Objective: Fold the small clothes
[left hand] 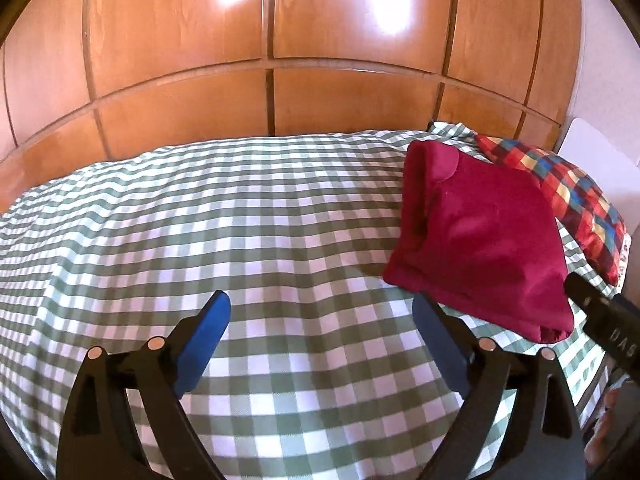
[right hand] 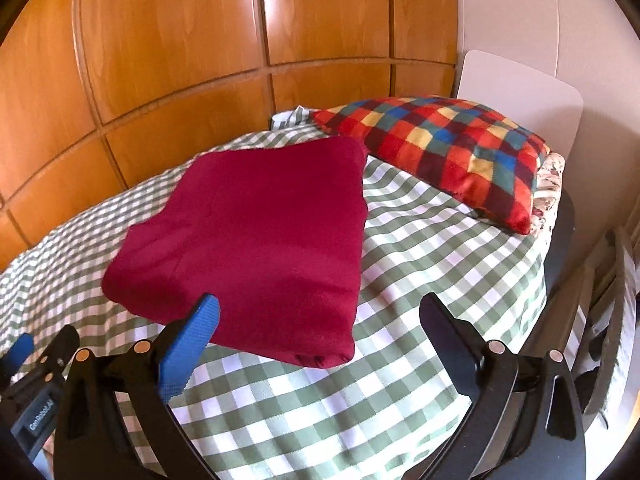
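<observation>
A dark red garment point(left hand: 480, 232) lies folded into a flat square on the green-and-white checked bed cover point(left hand: 240, 220), at the right in the left wrist view. In the right wrist view the garment point(right hand: 256, 240) lies just ahead, centre left. My left gripper point(left hand: 322, 312) is open and empty above the cover, left of the garment. My right gripper point(right hand: 320, 316) is open and empty, its jaws hovering over the garment's near right corner. The right gripper's body point(left hand: 608, 328) shows at the right edge of the left wrist view, and the left gripper's body point(right hand: 28, 384) at the bottom left of the right wrist view.
A multicoloured checked pillow point(right hand: 448, 152) lies at the head of the bed behind the garment, against a white headboard point(right hand: 520, 96). Wooden wardrobe doors point(left hand: 272, 40) stand along the far side of the bed. The bed's right edge point(right hand: 540, 280) drops off beside a chair.
</observation>
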`<state>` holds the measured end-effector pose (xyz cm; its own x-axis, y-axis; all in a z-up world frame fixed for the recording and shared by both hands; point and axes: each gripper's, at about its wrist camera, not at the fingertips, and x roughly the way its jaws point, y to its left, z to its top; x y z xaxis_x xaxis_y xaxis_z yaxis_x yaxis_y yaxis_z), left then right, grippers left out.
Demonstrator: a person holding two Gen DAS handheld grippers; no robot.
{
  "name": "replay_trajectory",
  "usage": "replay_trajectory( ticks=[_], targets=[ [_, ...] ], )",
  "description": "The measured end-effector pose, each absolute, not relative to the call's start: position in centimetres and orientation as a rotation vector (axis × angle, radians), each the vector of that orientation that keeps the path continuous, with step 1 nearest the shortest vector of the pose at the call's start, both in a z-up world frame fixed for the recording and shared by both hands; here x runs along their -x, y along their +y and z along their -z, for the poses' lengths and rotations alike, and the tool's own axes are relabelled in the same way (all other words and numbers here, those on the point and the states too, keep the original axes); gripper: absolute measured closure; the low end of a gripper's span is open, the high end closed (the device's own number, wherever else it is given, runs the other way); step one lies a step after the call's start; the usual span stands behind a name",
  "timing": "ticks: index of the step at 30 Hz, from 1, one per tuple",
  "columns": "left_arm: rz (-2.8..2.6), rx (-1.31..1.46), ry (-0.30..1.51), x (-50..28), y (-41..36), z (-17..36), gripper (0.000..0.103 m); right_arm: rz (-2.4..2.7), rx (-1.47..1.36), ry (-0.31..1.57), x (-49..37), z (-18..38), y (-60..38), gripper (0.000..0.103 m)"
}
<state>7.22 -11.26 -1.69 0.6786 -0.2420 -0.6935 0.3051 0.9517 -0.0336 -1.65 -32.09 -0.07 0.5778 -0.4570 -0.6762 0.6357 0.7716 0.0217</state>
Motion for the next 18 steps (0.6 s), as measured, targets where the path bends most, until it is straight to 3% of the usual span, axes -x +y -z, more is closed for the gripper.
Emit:
replay_trajectory(
  ticks=[5,18],
  targets=[
    [0.286,-0.122,0.709,-5.7,-11.6,0.2,0.003,0.642,-0.266,0.691,2.5,-0.5,-31.3,0.004],
    [0.306,-0.129,0.652,-3.1,-12.0,-1.9,0.003,0.618,-0.241,0.674,3.4,-1.2,-29.9,0.004]
  ],
)
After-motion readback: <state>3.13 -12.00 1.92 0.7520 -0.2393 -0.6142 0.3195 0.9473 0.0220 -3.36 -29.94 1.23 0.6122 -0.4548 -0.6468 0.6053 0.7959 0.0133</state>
